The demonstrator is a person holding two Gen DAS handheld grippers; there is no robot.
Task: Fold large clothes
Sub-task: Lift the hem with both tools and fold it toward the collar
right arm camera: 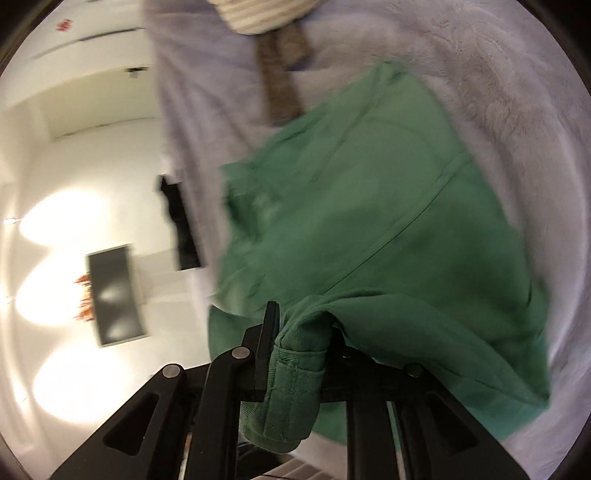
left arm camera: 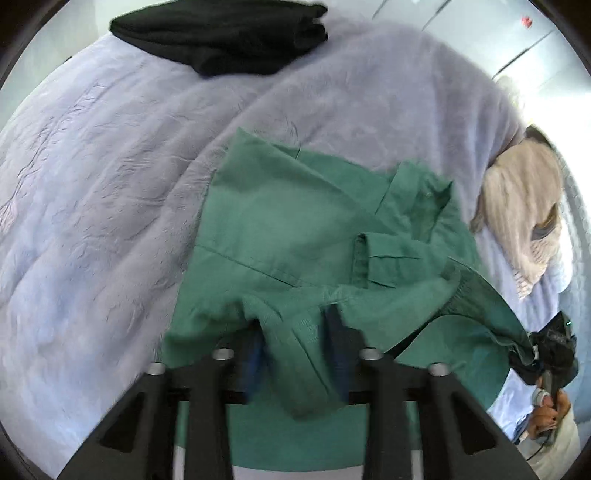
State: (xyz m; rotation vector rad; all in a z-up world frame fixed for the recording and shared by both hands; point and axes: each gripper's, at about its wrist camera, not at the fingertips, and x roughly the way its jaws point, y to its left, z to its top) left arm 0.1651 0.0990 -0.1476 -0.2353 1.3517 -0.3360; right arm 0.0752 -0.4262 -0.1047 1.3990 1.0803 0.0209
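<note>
A green garment [left arm camera: 295, 221] is seen spread over a pale lilac bedspread [left arm camera: 92, 203], its near edge lifted. The left gripper [left arm camera: 295, 343] stands partly apart, bunched green cloth lying between the pads; whether it is pinched cannot be told. The right gripper [right arm camera: 299, 339] is clamped on a thick hemmed fold of the garment. A black folded item [left arm camera: 221, 33] and a beige knit [left arm camera: 524, 206] lie farther off on the bedspread.
</note>
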